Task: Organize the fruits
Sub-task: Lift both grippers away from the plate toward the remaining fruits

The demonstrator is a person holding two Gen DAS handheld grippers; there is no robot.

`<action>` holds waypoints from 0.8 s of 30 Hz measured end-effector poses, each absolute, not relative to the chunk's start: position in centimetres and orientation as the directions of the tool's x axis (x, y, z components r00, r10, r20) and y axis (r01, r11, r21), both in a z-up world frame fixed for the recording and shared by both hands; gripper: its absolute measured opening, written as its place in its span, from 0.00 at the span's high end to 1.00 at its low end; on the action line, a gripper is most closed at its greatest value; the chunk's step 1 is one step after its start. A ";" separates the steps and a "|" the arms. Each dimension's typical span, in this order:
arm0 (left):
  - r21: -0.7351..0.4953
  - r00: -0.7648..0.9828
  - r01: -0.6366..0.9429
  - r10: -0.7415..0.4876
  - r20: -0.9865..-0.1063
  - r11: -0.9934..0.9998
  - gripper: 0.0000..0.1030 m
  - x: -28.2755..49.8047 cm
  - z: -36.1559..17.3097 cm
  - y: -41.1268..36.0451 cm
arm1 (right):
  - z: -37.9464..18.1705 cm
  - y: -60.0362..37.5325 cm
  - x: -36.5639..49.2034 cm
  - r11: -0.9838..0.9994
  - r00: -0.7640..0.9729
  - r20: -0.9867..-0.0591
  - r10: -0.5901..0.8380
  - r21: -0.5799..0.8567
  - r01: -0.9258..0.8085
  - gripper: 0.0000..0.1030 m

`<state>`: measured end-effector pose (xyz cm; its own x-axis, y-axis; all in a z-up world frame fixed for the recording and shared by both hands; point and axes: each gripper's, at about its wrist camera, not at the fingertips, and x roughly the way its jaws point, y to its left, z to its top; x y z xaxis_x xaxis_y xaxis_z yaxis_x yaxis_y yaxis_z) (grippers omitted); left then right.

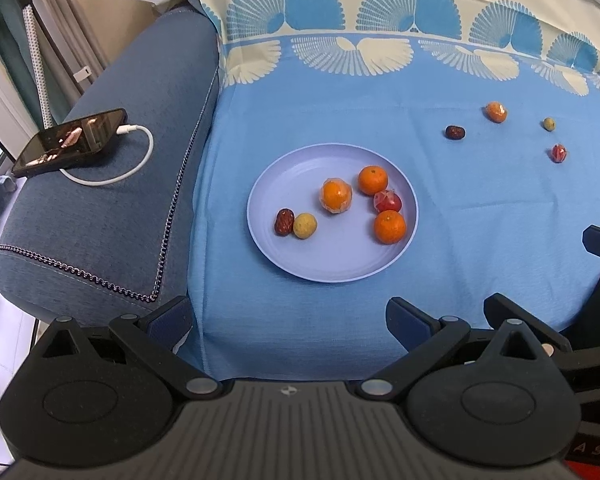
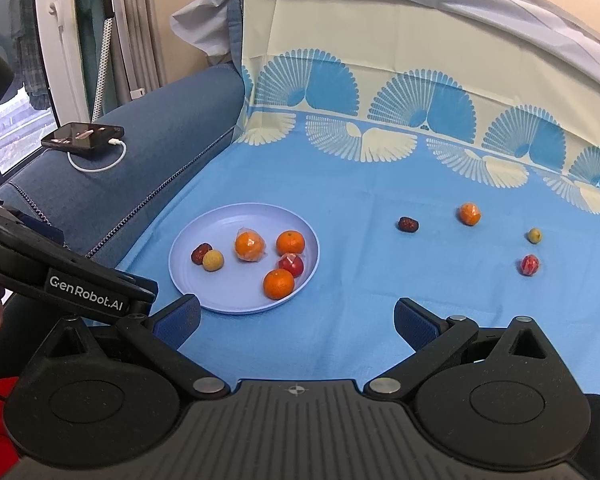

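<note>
Fruit lies in two groups on a blue cloth [image 1: 340,112] draped over a sofa. On the lilac plate [image 1: 284,252] sit two bare oranges [image 1: 373,180], a wrapped orange [image 1: 336,196], a wrapped red fruit [image 1: 387,201], a dark date [image 1: 284,222] and a yellowish round fruit [image 1: 304,225], the last two touching. Well apart to the right, loose on the cloth, lie a second date [image 2: 408,224], a wrapped orange piece [image 2: 469,213], a small green fruit [image 2: 534,235] and a wrapped red piece [image 2: 530,265].

Left hand-held gripper [image 1: 288,320] hangs with its jaws spread wide and nothing between them, the plate straight ahead and near. Right hand-held gripper [image 2: 296,318] is likewise wide open and empty; the plate is ahead to its left, the loose fruit ahead to its right, farther off. A phone [image 1: 70,142] with a white cable [image 1: 140,160] rests on the sofa arm [image 1: 112,220].
</note>
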<state>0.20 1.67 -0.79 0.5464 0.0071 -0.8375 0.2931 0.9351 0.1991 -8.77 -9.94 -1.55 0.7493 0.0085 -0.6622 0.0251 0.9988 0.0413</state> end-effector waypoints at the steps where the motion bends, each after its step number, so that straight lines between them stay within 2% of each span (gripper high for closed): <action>1: 0.198 0.541 0.294 0.008 -0.841 0.935 0.00 0.3 -0.9 1.6 | -1.7 -10.0 -8.7 0.999 0.748 -0.664 0.009 0.044 0.027 0.01; 8: 0.200 0.500 0.300 0.025 -0.866 0.933 0.00 2.0 -1.7 0.3 | -3.2 -11.8 -7.9 0.993 0.742 -0.670 -0.026 0.069 0.097 0.01; 16: 0.179 0.480 0.385 -0.030 -0.877 0.905 0.00 5.6 -1.8 -4.9 | -6.3 -19.7 -6.8 0.888 0.683 -0.678 -0.273 0.095 0.450 0.01; 24: 0.218 0.545 0.549 -0.148 -0.826 0.807 0.00 11.0 -3.1 -16.8 | -11.9 -30.5 -2.1 0.758 0.578 -0.668 -0.469 0.032 0.651 0.01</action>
<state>11.01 -16.82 -3.13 0.5446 -0.1479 -0.8256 0.5490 0.8070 0.2176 -2.15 -30.53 -11.93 0.5784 -0.4686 -0.6677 0.6513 0.7582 0.0320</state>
